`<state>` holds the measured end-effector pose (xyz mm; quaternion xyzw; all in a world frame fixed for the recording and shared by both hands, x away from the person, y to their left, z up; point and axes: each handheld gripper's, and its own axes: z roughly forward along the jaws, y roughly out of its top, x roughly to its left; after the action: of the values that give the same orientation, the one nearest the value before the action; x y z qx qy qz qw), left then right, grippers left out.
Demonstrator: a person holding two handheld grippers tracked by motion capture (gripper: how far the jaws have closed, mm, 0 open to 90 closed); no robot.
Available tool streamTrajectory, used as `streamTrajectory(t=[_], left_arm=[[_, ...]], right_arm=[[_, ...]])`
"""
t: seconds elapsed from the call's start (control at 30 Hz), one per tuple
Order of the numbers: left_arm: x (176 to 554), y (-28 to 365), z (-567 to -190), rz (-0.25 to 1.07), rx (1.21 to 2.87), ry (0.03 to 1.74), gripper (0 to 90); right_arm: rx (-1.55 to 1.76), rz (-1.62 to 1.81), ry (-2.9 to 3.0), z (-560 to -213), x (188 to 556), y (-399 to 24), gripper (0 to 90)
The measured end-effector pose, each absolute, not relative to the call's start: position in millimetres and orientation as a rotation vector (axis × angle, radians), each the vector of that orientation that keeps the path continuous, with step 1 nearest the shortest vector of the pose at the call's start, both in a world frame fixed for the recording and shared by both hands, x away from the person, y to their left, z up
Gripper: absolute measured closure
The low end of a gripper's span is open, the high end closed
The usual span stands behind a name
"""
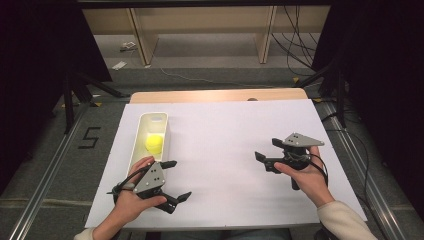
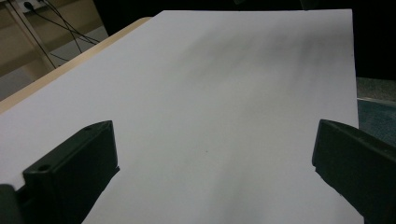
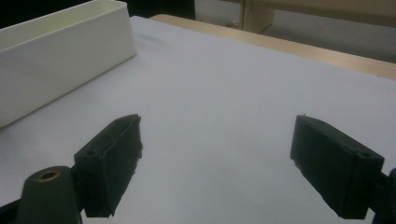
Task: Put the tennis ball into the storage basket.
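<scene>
A long white bin [image 1: 140, 131] stands on the left part of the white board [image 1: 225, 130], with a yellow ball [image 1: 154, 143] inside it. My left gripper [image 1: 179, 180] rests near the board's front left, just below the bin, jaws wide open and nothing between them. My right gripper [image 1: 267, 151] sits at the right, pointing left toward the bin, also open and empty. In the right gripper view the bin's side wall [image 3: 60, 51] runs along the upper left, beyond my right gripper [image 3: 217, 158]. Bare board lies ahead of my left gripper [image 2: 212, 154] in the left gripper view.
The board lies on a wooden table [image 1: 215, 95] whose far edge shows beyond it. Past the table are wooden shelf legs [image 1: 140, 40] and cables [image 1: 295, 45] on the grey floor. Metal rails [image 1: 45, 175] run along both sides.
</scene>
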<state>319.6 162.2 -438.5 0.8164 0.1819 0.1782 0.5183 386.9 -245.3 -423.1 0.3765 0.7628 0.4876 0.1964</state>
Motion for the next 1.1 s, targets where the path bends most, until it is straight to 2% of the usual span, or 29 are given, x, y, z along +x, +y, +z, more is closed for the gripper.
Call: streamTrajectory(t=[1.1], left_arm=[[320, 163, -439, 0.433, 1.959, 0.444, 0.0]], right_arm=[[1.099, 1.342, 2.083, -424, 366, -279, 17.3]])
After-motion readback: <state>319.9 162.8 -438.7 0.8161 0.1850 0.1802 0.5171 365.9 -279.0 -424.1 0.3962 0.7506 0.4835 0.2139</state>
